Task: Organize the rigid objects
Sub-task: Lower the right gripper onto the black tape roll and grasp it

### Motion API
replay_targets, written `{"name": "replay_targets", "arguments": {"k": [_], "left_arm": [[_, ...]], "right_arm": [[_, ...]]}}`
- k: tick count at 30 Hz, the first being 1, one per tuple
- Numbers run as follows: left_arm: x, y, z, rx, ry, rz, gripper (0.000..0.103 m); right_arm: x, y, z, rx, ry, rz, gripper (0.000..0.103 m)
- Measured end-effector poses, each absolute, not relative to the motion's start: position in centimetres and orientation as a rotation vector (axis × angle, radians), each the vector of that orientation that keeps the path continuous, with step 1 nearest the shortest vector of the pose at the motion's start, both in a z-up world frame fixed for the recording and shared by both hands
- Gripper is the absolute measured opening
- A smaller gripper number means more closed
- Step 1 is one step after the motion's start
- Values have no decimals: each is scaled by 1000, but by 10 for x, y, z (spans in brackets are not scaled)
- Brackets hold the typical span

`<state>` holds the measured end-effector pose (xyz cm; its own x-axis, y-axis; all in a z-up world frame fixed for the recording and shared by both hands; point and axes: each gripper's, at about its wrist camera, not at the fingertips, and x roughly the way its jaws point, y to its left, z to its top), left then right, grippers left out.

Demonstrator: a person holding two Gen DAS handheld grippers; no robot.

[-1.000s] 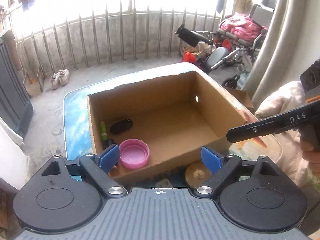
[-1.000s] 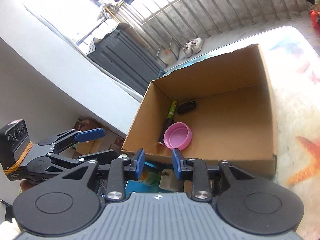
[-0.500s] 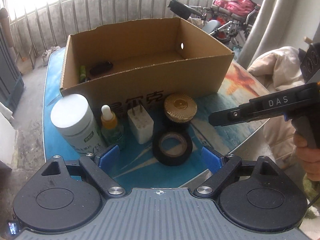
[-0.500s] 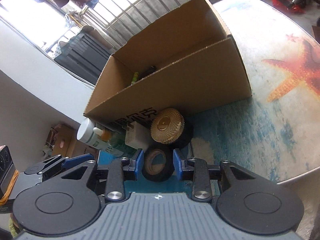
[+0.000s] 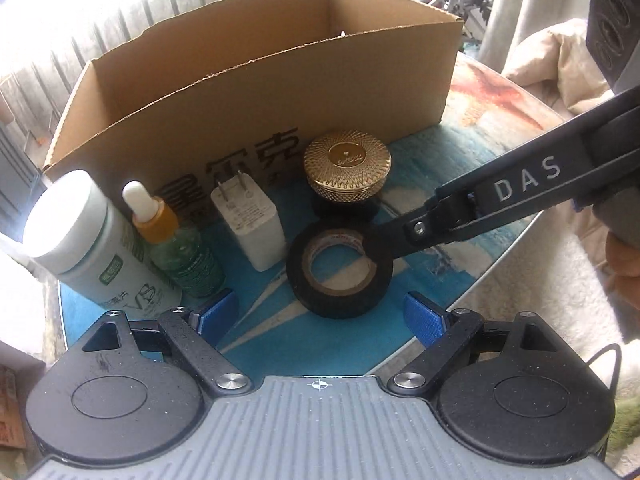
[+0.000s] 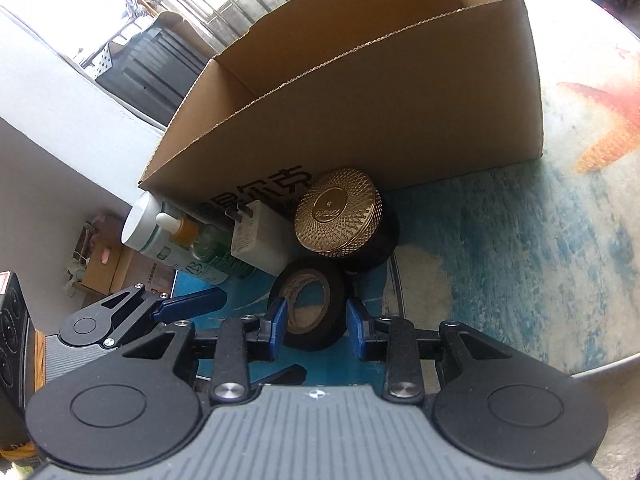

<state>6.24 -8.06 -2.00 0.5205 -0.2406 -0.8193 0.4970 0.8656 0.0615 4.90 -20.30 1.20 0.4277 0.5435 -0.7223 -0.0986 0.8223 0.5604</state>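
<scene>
Black tape roll (image 6: 310,308), lying flat on the blue sea-print bench (image 6: 520,248), sits between the pads of the right claw (image 6: 317,326); contact cannot be confirmed, and no lift is evident. Left claw (image 5: 320,314) is spread wide and empty, just short of the roll. Still outside the brown cardboard box (image 5: 256,92): white pill bottle (image 5: 80,240), green dropper bottle (image 5: 180,252), white plug adapter (image 5: 252,228), gold-lidded black jar (image 5: 346,176). Judged early-stage; five items remain. Box interior is hidden behind its front wall.
</scene>
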Motion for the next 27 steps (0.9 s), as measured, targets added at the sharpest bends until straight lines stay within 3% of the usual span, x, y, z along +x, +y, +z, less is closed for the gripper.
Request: {"name": "replay_targets", "arguments": {"k": [21, 27], "left_arm": [[57, -74, -24, 299, 925, -472, 76], [47, -71, -20, 290, 916, -485, 67]], "right_arm": [[67, -189, 2, 387, 1048, 406, 34], [62, -180, 5, 314, 1030, 392, 31]]}}
